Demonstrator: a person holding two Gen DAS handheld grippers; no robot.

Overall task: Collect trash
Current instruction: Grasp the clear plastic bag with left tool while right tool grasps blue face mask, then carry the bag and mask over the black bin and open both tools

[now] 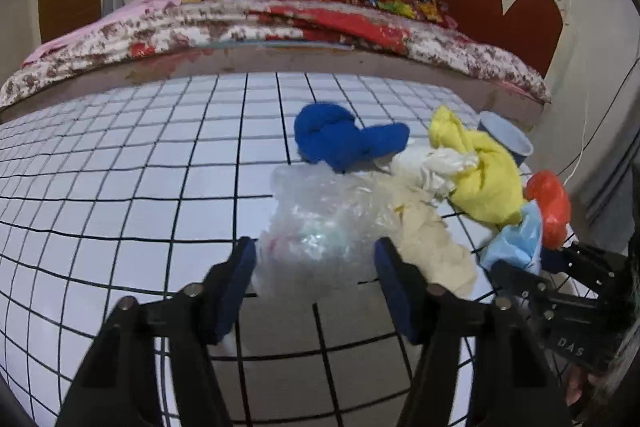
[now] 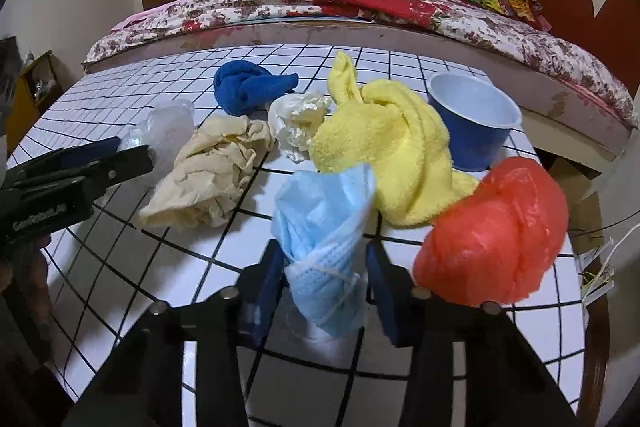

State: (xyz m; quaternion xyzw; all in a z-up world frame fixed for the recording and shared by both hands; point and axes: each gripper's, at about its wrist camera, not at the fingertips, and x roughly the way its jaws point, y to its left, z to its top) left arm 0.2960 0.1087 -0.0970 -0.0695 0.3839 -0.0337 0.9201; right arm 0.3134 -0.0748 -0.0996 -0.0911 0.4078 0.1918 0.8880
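My left gripper (image 1: 316,267) has a crumpled clear plastic bag (image 1: 320,223) between its blue pads, and both pads touch it. On the gridded white table (image 1: 120,187) my right gripper (image 2: 324,279) is shut on a bunched light-blue face mask (image 2: 324,211). Just right of the mask an orange-red plastic bag (image 2: 496,231) rests against the right finger. Crumpled cream paper (image 2: 212,171) and a white wad (image 2: 298,119) lie between the two grippers. In the right wrist view the left gripper's fingers (image 2: 132,157) show at the left edge beside the clear bag (image 2: 168,127).
A yellow cloth (image 2: 384,143), a blue cloth (image 2: 248,89) and a blue cup (image 2: 472,123) sit at the far side of the pile. A bed with a floral cover (image 1: 280,27) runs along behind the table. The table's right edge (image 2: 580,267) is close to the orange bag.
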